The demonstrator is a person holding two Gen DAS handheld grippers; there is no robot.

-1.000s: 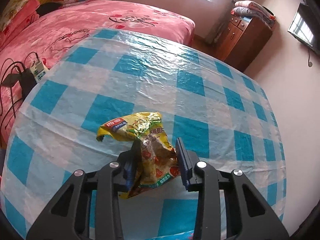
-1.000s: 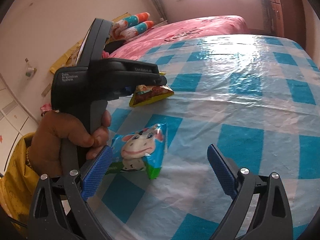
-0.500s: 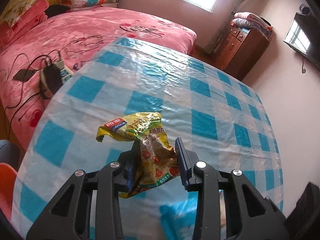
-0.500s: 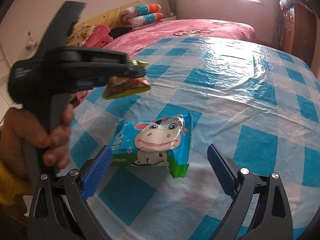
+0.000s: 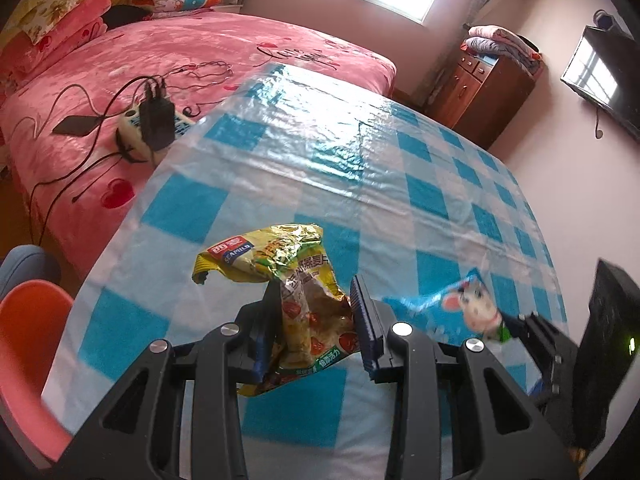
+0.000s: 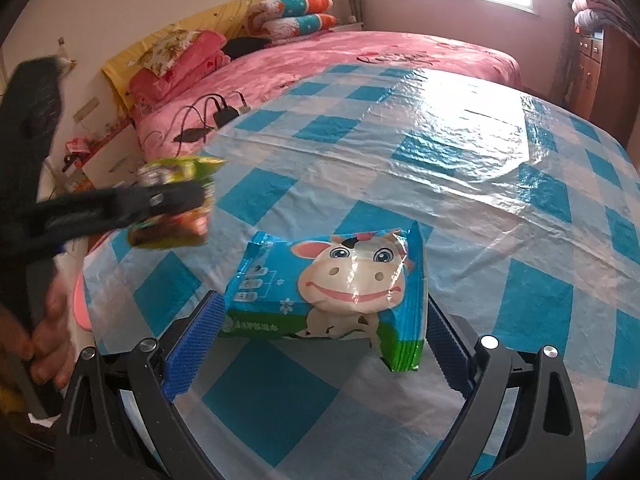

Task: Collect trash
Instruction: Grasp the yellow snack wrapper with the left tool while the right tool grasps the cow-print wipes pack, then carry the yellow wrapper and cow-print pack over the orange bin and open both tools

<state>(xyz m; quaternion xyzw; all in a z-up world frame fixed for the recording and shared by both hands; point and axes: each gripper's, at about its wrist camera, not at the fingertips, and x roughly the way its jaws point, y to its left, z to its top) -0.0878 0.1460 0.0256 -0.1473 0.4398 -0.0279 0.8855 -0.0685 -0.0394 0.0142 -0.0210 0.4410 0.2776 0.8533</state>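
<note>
My left gripper (image 5: 316,320) is shut on a crumpled yellow snack bag (image 5: 296,280) and holds it above the blue checked table (image 5: 360,168). The bag and the left gripper also show blurred in the right wrist view (image 6: 172,208) at the left. My right gripper (image 6: 320,320) is open, its blue pads either side of a blue wet-wipe pack with a cartoon cow (image 6: 336,284) that lies on the table. The pack also shows in the left wrist view (image 5: 460,308) at the right.
A pink bed (image 5: 200,60) stands beyond the table, with a power strip and cables (image 5: 152,120) on it. An orange chair (image 5: 24,352) is at the table's left edge. A wooden cabinet (image 5: 492,92) stands at the back right.
My left gripper has lifted the snack bag and drawn back to the left. My right gripper has moved forward so the cow pack now lies between its open pads.
</note>
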